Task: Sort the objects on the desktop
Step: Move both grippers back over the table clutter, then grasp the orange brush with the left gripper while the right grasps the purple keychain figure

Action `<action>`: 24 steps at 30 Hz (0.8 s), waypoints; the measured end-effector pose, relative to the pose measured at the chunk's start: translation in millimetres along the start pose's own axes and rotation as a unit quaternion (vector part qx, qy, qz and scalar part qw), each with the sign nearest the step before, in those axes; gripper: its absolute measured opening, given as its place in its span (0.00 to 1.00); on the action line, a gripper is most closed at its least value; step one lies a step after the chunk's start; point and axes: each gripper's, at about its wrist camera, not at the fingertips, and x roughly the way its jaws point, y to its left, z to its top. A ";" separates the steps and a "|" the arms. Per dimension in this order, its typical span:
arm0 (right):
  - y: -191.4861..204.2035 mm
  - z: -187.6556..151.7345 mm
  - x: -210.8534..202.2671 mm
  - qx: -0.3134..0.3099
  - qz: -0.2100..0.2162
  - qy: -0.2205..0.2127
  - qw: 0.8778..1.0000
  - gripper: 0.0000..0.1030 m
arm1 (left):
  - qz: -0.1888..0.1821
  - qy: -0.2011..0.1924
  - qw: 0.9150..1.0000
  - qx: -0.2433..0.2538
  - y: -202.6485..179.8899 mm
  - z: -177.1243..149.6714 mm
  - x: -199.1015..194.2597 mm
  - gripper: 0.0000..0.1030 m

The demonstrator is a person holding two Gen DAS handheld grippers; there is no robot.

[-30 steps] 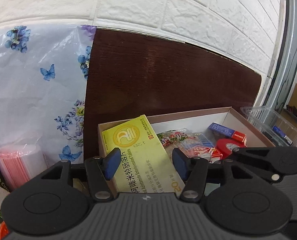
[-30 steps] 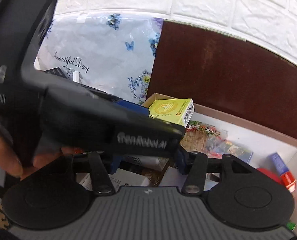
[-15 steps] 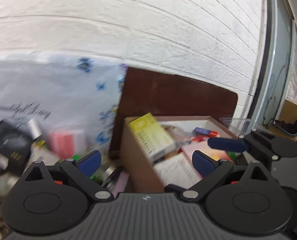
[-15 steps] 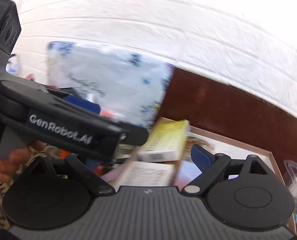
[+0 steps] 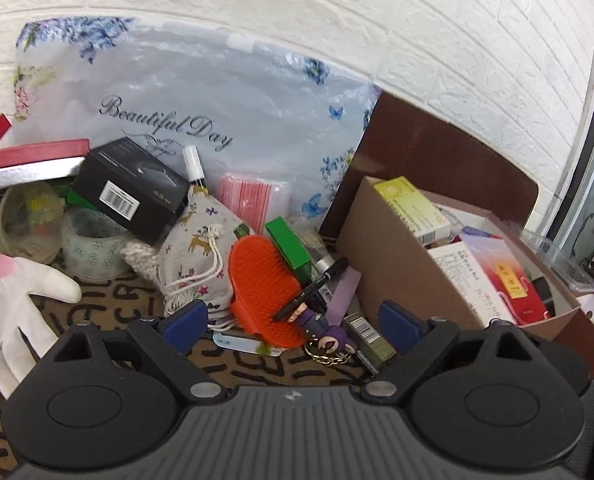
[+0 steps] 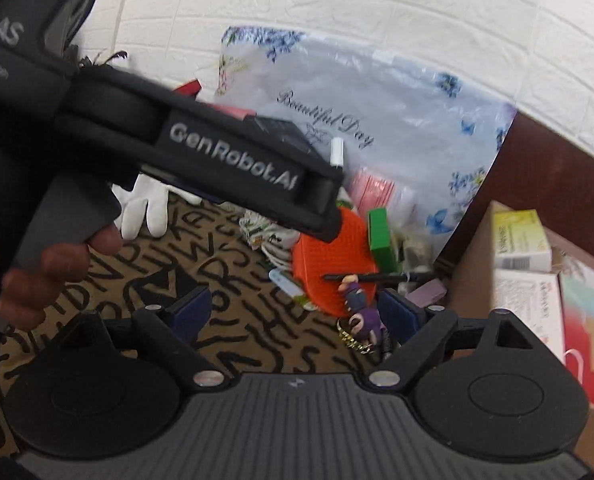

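My left gripper (image 5: 293,326) is open and empty above a pile on the patterned mat (image 5: 97,304): an orange brush (image 5: 257,288), a black pen (image 5: 313,288), a purple keychain figure (image 5: 325,334), a drawstring pouch (image 5: 197,256), a green box (image 5: 289,248). A cardboard box (image 5: 397,280) at the right holds a yellow medicine box (image 5: 413,208) and other packs. My right gripper (image 6: 295,312) is open and empty over the same orange brush (image 6: 329,276) and keychain (image 6: 357,308). The left gripper's body (image 6: 217,164) crosses the right wrist view.
A floral plastic bag (image 5: 201,92) leans on the white brick wall. A black box (image 5: 133,188), a tape roll (image 5: 93,248), a red lid (image 5: 33,156) and a white glove (image 5: 13,304) lie at left. A dark board (image 5: 437,156) stands behind the cardboard box.
The left gripper opened, releasing the yellow medicine box into the cardboard box, and pulled back left over the pile. The right gripper also opened and swung left toward the pile.
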 end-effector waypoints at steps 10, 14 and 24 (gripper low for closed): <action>-2.4 -7.6 51.8 -0.031 -0.062 0.043 0.997 0.63 | 0.001 0.052 0.998 -0.026 14.6 -1.2 54.6 0.67; -3.9 -6.8 67.9 -0.052 -0.076 0.050 0.995 0.56 | 0.002 0.067 0.997 -0.036 19.9 2.2 74.2 0.67; -15.1 -9.5 98.1 -0.056 -0.103 0.072 0.991 0.47 | 0.008 0.080 0.994 -0.069 32.5 5.2 94.9 0.34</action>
